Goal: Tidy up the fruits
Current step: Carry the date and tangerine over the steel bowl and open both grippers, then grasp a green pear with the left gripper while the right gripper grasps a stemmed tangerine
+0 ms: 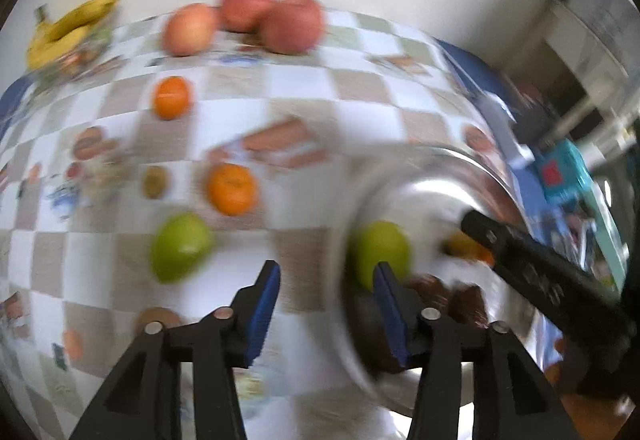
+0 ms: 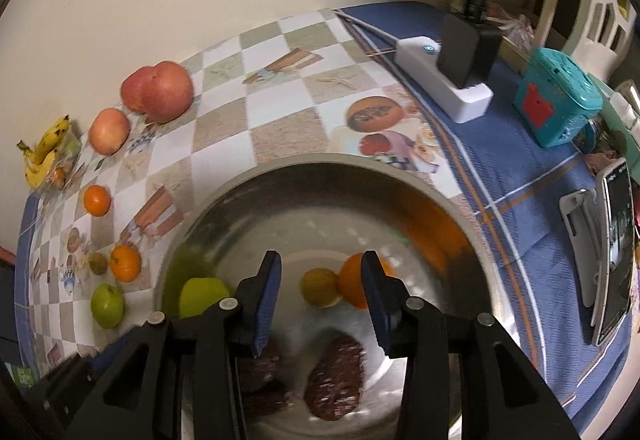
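Currently my right gripper [image 2: 320,288] hangs over the steel bowl [image 2: 320,168], jaws apart and empty; an orange [image 2: 354,286] and a yellowish fruit [image 2: 319,287] lie between its fingertips. My left gripper [image 1: 326,296], also agape, is at the bowl's rim beside a green apple [image 1: 380,250].

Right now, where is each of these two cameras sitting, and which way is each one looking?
Left wrist: rides on the left claw, looking forward across the checkered table at loose fruit; its own two open fingers show, and the right claw's finger at the right edge.
Right wrist: rides on the right claw, looking down into the steel bowl; its own open fingers show.
Shared: the bowl, the green apple inside it, the red apples, the bananas.
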`<state>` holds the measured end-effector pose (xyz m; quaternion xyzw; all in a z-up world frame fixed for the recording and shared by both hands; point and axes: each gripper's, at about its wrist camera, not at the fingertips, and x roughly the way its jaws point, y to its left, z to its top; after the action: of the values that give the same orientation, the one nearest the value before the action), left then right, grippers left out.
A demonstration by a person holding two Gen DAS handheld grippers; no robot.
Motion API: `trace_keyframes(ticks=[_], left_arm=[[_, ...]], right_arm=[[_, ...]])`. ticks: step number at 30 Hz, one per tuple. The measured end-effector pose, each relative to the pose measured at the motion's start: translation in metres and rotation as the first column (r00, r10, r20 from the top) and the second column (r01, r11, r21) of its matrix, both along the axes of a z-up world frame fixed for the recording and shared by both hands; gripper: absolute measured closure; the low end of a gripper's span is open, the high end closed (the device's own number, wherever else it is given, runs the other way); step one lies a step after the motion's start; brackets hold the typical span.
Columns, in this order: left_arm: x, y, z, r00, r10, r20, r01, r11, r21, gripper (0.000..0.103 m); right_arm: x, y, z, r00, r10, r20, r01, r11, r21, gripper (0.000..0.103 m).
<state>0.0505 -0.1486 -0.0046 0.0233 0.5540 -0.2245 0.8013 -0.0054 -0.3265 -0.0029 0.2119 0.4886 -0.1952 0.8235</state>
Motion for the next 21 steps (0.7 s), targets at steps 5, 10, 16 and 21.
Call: trace_keyframes(ticks=[5,10,16,21], left_arm=[[0.025,0.043,0.006,0.991,0.132,0.008,-0.132,0.991,-0.005,0.043],[0.042,0.088,0.009,0.968,0.253,0.012,-0.252,0.968,-0.004,0.042],[0.056,0.132,0.015,0.932,0.362,0.033,-0.362,0.932,-0.004,0.038],[0.059,0.144,0.016,0.922,0.387,0.033,-0.387,0.922,-0.012,0.034]], right_arm=[[0.016,0.033,0.005,0.995,0.096,0.006,-0.096,0.995,-0.012,0.060],[0.028,0.063,0.008,0.983,0.184,0.019,-0.184,0.983,-0.013,0.051],[0.039,0.096,0.014,0.964,0.264,0.040,-0.264,0.964,-0.021,0.051],[0.046,0.117,0.011,0.948,0.318,0.028,-0.318,0.948,-0.029,0.050]])
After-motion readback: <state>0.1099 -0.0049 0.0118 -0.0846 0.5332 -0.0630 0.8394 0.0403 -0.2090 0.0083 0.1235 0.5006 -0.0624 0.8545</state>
